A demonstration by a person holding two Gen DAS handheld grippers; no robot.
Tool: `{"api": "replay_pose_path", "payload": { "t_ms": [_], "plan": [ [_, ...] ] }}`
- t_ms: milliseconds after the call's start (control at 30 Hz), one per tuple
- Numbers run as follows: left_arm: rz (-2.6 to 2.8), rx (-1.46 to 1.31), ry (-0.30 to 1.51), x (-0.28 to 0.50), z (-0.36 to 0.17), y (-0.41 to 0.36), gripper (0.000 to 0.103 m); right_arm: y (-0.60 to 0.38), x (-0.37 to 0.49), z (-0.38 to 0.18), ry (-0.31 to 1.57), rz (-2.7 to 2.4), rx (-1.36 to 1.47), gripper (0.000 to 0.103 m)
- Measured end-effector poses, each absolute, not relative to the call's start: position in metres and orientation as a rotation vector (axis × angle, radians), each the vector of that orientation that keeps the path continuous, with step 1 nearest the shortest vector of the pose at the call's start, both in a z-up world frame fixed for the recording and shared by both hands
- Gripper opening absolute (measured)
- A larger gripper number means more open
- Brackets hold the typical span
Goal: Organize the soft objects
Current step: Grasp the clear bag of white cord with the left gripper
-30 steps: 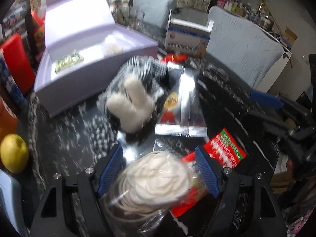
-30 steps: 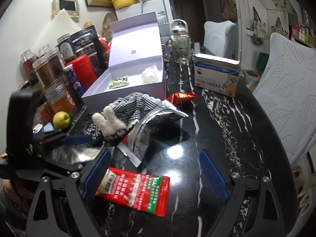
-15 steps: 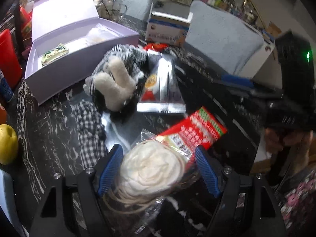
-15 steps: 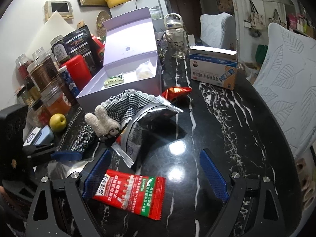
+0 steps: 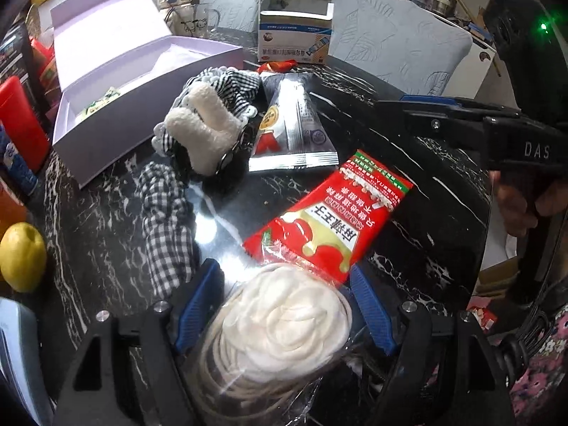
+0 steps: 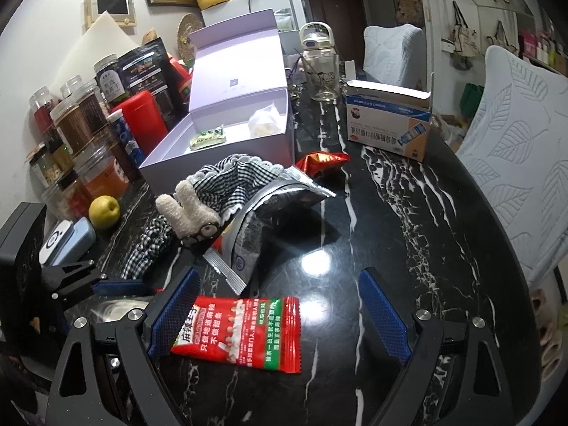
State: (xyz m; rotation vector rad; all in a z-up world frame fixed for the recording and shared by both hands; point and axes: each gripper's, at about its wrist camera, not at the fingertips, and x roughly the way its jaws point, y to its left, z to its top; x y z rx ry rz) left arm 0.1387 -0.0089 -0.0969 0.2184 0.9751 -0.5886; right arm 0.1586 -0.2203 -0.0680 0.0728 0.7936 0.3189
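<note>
My left tool (image 5: 284, 310) grips a clear bag of white coiled noodles (image 5: 284, 323), its blue pads pressed against both sides; the bag's lower end runs out of the frame, and its wrapper overlaps a corner of the red snack packet (image 5: 330, 220) on the black marble table (image 5: 426, 234). My right tool (image 6: 280, 310) stands wide open and holds nothing, with that same red packet (image 6: 241, 333) lying flat between its fingers, close to the left pad; whether the pad touches it I cannot tell. Farther back, a white plush toy (image 5: 202, 127) rests on checked cloth (image 5: 163, 220) that hides its lower part, beside a silver foil pouch (image 5: 291, 120). A small red wrapper (image 6: 321, 161) peeks out behind the pouch, mostly covered. The open lilac box (image 6: 227, 131) holds a green packet (image 6: 207, 138) and a pale bagged item (image 6: 264, 124) too crumpled to identify. A yellow fruit (image 6: 104, 212) sits at the table's left edge near jars (image 6: 74, 124) whose labels are unreadable. The hand (image 5: 514, 209) on my right tool shows only in part, at the edge of the left view.
</note>
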Motion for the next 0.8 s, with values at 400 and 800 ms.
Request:
{"api": "replay_pose_path", "payload": {
  "t_ms": [400,800],
  "plan": [
    [-0.613,0.172,0.824,0.119,-0.047,0.011,0.075,-0.218,0.152,-0.062,0.775,0.35,0.091,0.092],
    [-0.658,0.187,0.988,0.121,-0.086,0.012,0.075,-0.203,0.134,-0.059,0.763,0.39,0.054,0.092]
  ]
}}
